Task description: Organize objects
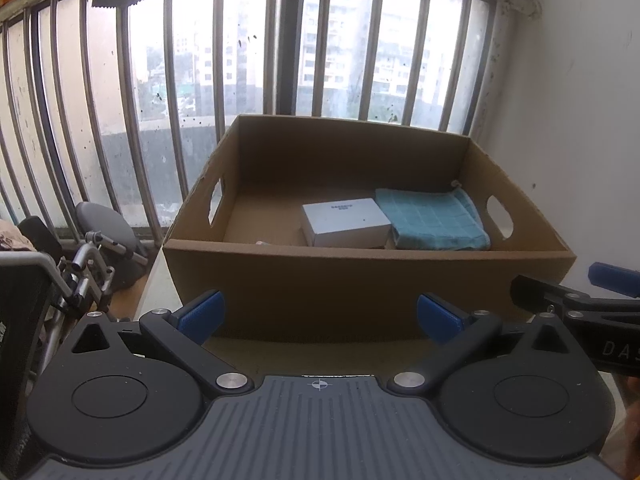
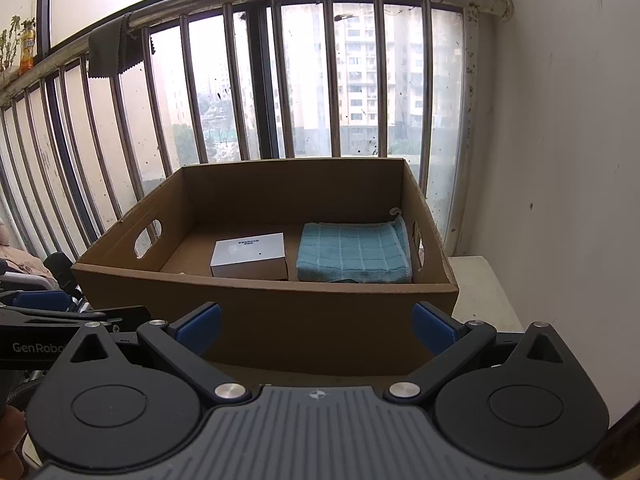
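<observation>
An open brown cardboard box [image 1: 360,280] with handle cut-outs stands on a white table in front of a barred window; it also shows in the right wrist view [image 2: 280,312]. Inside lie a small white box [image 1: 346,222] [image 2: 250,258] and a folded teal towel [image 1: 434,218] [image 2: 354,254] at the right. My left gripper [image 1: 320,314] is open and empty just in front of the box's near wall. My right gripper [image 2: 316,326] is open and empty, also before the near wall. Each gripper shows at the edge of the other's view.
A white wall [image 2: 560,160] stands close on the right. The window bars [image 2: 240,100] run behind the box. A folded wheelchair-like frame [image 1: 88,264] sits low at the left. The white table top [image 2: 484,292] shows to the right of the box.
</observation>
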Available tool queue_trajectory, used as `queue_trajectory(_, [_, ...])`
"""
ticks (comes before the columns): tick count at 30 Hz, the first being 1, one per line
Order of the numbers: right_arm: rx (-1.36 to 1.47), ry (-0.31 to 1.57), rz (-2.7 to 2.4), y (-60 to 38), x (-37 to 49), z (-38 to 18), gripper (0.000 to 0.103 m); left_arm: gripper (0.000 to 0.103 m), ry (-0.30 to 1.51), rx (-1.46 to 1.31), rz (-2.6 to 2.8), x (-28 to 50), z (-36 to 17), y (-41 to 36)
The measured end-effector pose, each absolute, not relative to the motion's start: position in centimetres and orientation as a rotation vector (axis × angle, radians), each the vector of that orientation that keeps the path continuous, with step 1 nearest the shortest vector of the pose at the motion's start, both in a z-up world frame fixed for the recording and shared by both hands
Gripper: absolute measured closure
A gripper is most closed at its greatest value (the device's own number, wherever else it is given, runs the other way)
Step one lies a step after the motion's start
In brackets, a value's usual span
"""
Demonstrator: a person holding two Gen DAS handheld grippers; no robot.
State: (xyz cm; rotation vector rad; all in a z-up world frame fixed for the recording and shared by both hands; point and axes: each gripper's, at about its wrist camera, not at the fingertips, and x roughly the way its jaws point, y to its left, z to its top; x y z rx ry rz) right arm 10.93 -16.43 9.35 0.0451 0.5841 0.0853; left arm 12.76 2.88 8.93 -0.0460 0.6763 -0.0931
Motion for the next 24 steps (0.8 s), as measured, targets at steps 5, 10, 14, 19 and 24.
queue_trajectory(5, [0.051, 0.588, 0.084, -16.8, 11.4, 9.2, 0.000, 0.000, 0.681, -0.044, -0.093, 13.2, 8.9, 2.8])
queue_trajectory(10, [0.048, 0.592, 0.081, -16.8, 11.9, 9.2, 0.000, 0.000, 0.686, -0.043, -0.089, 13.5, 8.8, 2.6])
queue_trajectory(14, [0.047, 0.600, 0.081, -16.8, 12.4, 9.0, 0.000, 0.001, 0.692, -0.043, -0.085, 13.9, 8.7, 2.5])
queue_trajectory(19, [0.049, 0.616, 0.086, -16.8, 13.1, 8.9, 0.000, 0.001, 0.698, -0.036, -0.076, 14.5, 8.7, 2.4])
queue_trajectory(24, [0.049, 0.628, 0.085, -16.6, 13.7, 8.9, 0.000, 0.001, 0.706, -0.041, -0.079, 14.9, 8.6, 2.6])
